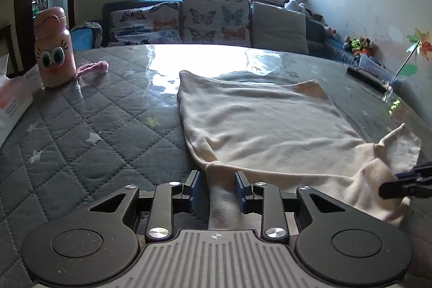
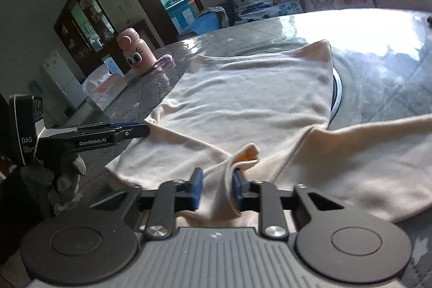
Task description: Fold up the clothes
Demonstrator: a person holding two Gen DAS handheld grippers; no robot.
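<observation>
A cream garment (image 1: 256, 120) lies spread on the quilted grey table cover (image 1: 94, 126). In the left wrist view my left gripper (image 1: 217, 180) stands open at the near left edge; a strip of the cloth runs between its blue pads (image 1: 195, 188) with a gap on the left side. My right gripper (image 2: 217, 180) is shut on a bunched fold of the garment (image 2: 243, 93) near its front edge, beside an orange inner patch (image 2: 247, 153). The right gripper (image 1: 397, 180) also shows at the garment's near right corner. The left gripper (image 2: 145, 129) reaches the hem from the left.
A pink bottle with a cartoon face (image 1: 54, 50) stands at the far left, a pink knitted cord (image 1: 93, 68) beside it. A tissue pack (image 1: 13, 104) lies at the left edge. A dark flat object (image 1: 364, 76) sits far right. A sofa with butterfly cushions (image 1: 213, 18) stands behind.
</observation>
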